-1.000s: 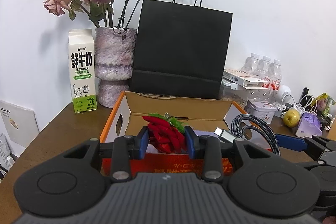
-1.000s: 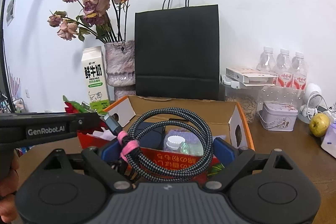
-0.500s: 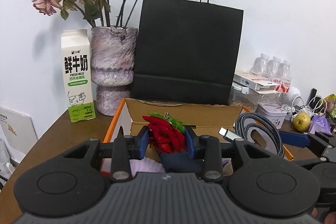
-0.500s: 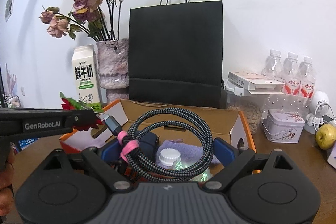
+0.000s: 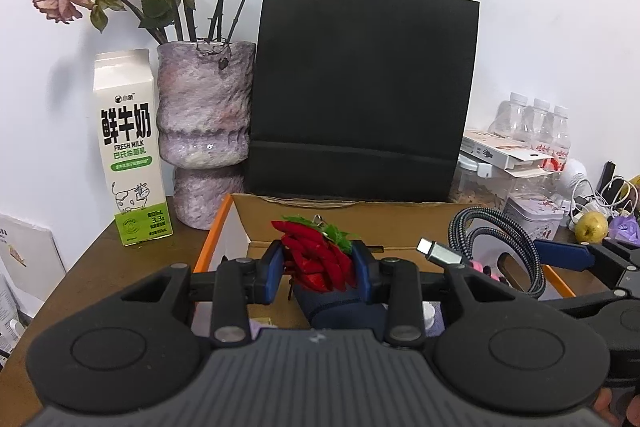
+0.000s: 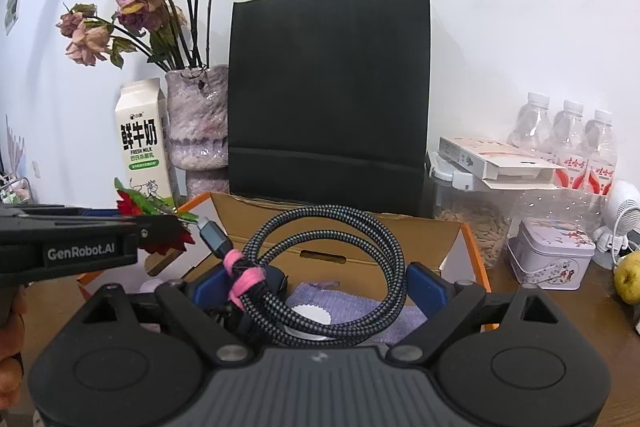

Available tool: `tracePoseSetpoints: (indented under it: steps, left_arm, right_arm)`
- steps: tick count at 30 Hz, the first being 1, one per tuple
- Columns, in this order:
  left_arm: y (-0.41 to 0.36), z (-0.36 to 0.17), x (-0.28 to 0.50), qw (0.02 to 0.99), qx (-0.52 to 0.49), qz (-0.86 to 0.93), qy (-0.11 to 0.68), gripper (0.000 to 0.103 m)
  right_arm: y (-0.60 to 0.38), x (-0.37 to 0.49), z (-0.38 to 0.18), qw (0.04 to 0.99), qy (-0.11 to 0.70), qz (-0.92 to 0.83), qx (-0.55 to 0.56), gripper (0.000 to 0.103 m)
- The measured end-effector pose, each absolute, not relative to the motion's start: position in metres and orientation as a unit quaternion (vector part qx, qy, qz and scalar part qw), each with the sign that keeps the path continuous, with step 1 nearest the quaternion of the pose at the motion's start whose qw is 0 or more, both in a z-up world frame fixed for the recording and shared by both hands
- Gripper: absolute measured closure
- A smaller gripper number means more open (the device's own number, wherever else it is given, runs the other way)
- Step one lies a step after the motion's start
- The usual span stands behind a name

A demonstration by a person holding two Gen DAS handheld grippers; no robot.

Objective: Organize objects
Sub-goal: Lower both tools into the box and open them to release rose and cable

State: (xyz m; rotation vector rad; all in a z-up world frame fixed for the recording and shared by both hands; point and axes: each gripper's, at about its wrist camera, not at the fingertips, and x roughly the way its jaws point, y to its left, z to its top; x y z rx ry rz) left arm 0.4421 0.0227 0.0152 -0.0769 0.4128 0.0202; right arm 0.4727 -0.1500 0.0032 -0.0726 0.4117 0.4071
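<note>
Together, we label what both wrist views show:
Left tool (image 5: 318,269): clenched on a bunch of red chilli ornaments (image 5: 316,259) with green leaves; we see its blue pads pressed against both sides of the bunch
Right tool (image 6: 320,285): jaws stand wide, gripping a coiled braided cable (image 6: 332,267) bound by a pink tie; the coil spans the gap from pad to pad, its plug pointing up and left
Cardboard box (image 6: 400,239): open, with orange edges, on the brown worktop (image 5: 100,267); we find both tools held over its near side
Box contents: a lilac cloth (image 6: 352,303) and a white cap, partly hidden by the cable
Behind the box: black paper bag (image 5: 360,87), purple vase (image 5: 204,131) of dried roses, milk carton (image 5: 128,147)
Right of the box: tin (image 6: 550,255), three water bottles (image 6: 572,143)
</note>
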Motion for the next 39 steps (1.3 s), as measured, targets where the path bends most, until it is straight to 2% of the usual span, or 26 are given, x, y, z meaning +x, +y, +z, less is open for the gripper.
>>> tracePoseSetpoints:
  steps: [24, 26, 27, 28, 30, 31, 39]
  left_arm:
    - [0.029, 0.004, 0.483, 0.974, -0.043, 0.025, 0.22, 0.064]
    - [0.031, 0.003, 0.482, 0.974, -0.047, 0.028, 0.218, 0.056]
    - [0.032, 0.004, 0.482, 0.975, -0.048, 0.029, 0.216, 0.045]
    - [0.032, 0.004, 0.481, 0.976, -0.049, 0.03, 0.211, 0.023]
    - [0.033, 0.005, 0.477, 0.979, -0.051, 0.034, 0.194, 0.0]
    - [0.033, 0.006, 0.476, 0.981, -0.05, 0.038, 0.186, 0.0]
    - [0.033, 0.006, 0.475, 0.98, -0.043, 0.045, 0.189, 0.0]
  right_arm:
    - [-0.144, 0.507, -0.011, 0.958, 0.218, 0.185, -0.039, 0.011]
    - [-0.144, 0.507, -0.012, 0.956, 0.221, 0.187, -0.038, 0.011]
    - [-0.144, 0.508, -0.013, 0.956, 0.224, 0.189, -0.037, 0.011]
    - [-0.144, 0.508, -0.013, 0.955, 0.226, 0.189, -0.038, 0.01]
    - [-0.143, 0.509, -0.015, 0.954, 0.23, 0.19, -0.039, 0.005]
    - [-0.143, 0.508, -0.015, 0.954, 0.229, 0.187, -0.04, 0.0]
    - [-0.145, 0.507, -0.014, 0.958, 0.224, 0.176, -0.039, 0.0]
